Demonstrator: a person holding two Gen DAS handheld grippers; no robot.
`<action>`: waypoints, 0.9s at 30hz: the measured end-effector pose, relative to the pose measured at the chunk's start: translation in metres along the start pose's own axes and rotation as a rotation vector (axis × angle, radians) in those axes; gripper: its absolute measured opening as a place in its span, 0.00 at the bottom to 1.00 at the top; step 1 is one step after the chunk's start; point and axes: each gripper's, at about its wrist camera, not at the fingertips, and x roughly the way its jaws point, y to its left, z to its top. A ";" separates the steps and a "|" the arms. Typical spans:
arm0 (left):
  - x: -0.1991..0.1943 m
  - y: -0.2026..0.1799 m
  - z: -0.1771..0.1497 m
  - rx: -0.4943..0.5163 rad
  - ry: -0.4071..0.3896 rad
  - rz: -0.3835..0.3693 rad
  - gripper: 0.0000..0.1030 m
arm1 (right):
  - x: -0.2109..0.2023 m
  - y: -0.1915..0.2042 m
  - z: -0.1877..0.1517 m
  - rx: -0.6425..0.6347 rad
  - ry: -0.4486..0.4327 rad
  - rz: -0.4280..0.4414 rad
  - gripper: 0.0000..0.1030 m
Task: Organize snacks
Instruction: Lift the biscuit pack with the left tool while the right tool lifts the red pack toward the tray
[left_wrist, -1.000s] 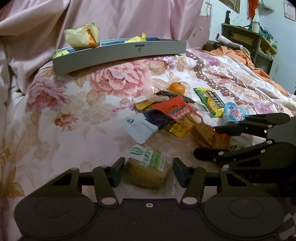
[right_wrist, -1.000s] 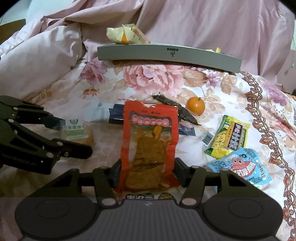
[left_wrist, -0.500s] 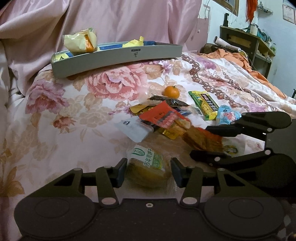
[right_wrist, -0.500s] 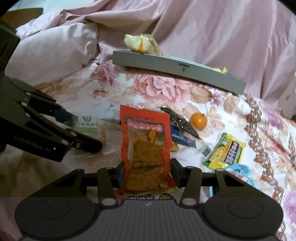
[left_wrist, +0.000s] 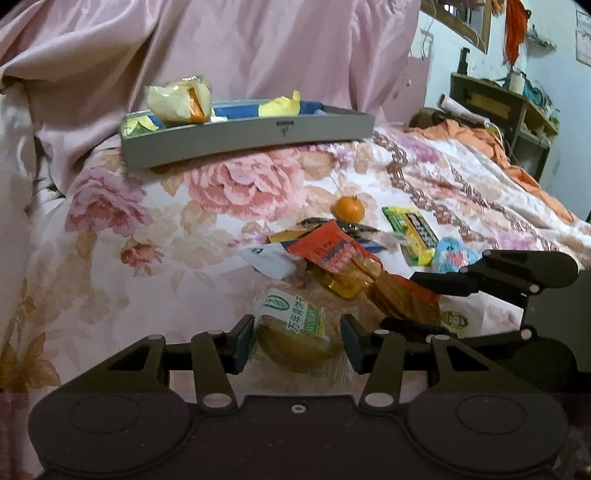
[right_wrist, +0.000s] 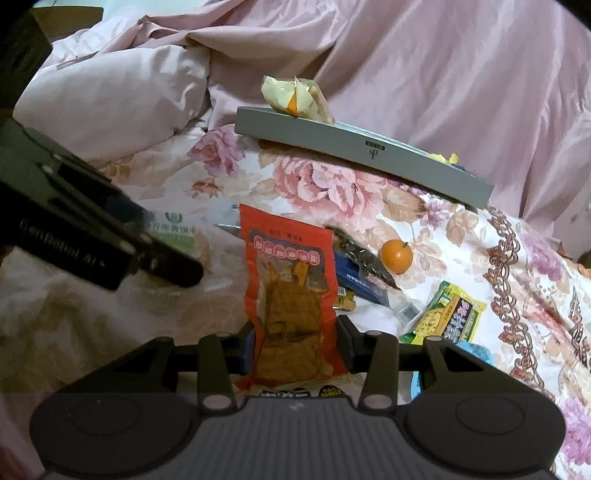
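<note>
Red plastic snack packet pinched between closing right gripper pads; left gripper grips green-labelled clear-wrapped biscuit.

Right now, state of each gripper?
Left gripper: jaws astride the green-label biscuit pack, grip unclear.
Right gripper: jaws closing on the red snack pouch.
</note>
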 end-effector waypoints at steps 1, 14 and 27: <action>-0.001 0.001 0.001 -0.004 -0.007 0.002 0.50 | -0.001 0.001 0.000 -0.011 -0.008 -0.005 0.46; -0.013 0.016 0.013 -0.039 -0.170 0.069 0.51 | -0.012 0.003 0.007 -0.102 -0.119 -0.060 0.46; -0.019 0.042 0.061 -0.069 -0.317 0.115 0.51 | -0.020 -0.026 0.045 -0.197 -0.263 -0.070 0.47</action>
